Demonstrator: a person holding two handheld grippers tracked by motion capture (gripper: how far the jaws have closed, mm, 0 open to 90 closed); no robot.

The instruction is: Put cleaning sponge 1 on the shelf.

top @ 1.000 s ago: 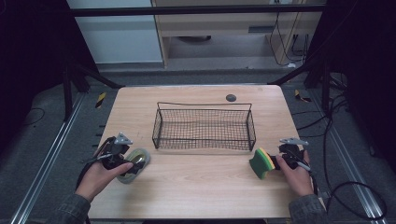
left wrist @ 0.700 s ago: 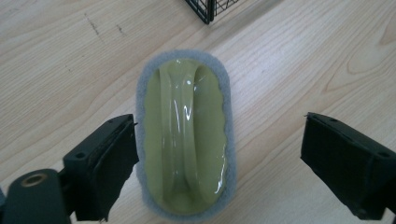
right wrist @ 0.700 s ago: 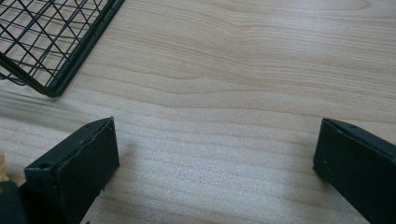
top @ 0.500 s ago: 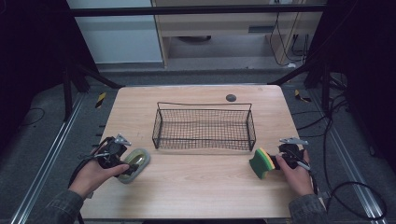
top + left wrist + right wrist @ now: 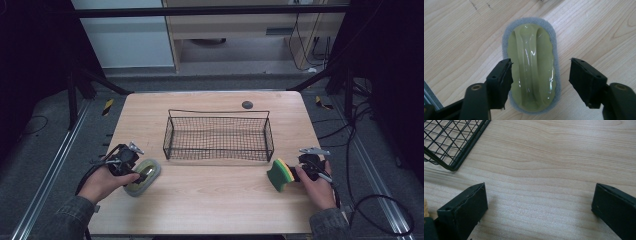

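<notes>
A: What is seen at the left tongs (image 5: 540, 82)?

B: A scrubbing pad (image 5: 531, 65), grey foam with a glossy pale-green handle on top, is straddled by them. It lies flat on the tabletop (image 5: 210, 200), near the front left corner. The jaws have just been closing, with the pad between them. One jaw is seen at the pad's edge, overlapping it; a gap is left between the other jaw and the foam, so the pad is not yet pressed from both sides.

A: And the right tongs (image 5: 300, 172)?

B: They are held wide apart in the right gripper view, with only bare wood between the jaws. A green and yellow sponge (image 5: 280, 175) is seen just beside them in the high view, near the front right of the tabletop; whether it is touched cannot be told.

A: What else is found there?

B: A black wire basket (image 5: 218, 136) is set in the middle, well apart from the pad. A small dark disc (image 5: 247, 105) is seen behind it.
</notes>
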